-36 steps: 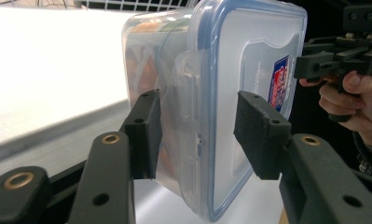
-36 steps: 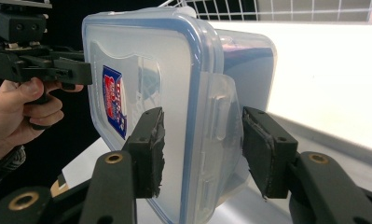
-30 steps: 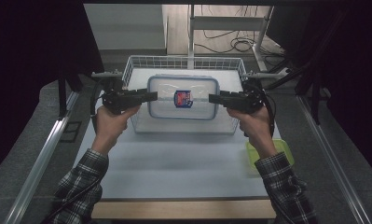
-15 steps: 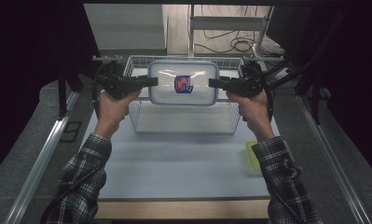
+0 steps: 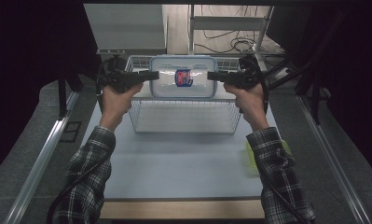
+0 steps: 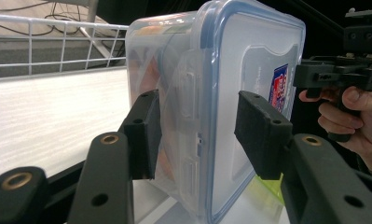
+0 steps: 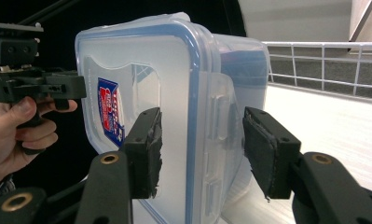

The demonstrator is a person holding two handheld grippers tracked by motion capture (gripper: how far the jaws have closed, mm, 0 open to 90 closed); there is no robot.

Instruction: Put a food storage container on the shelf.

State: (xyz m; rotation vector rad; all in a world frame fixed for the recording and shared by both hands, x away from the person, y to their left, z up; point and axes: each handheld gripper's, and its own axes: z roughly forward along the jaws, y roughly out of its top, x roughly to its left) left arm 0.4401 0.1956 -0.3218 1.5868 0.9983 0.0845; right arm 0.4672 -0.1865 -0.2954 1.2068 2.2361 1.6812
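a: since a second ago you've carried the clear container point(image 5: 182, 77) up and away, over the wire basket's point(image 5: 183, 116) far rim.

b: left gripper point(image 5: 152, 74) and right gripper point(image 5: 213, 75) clamp its short ends, tilted on edge above the tabletop point(image 5: 174, 163).

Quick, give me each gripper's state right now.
Left gripper: closed on one short end of the lidded plastic container.
Right gripper: closed on the opposite end of the same container, held above the wire basket.
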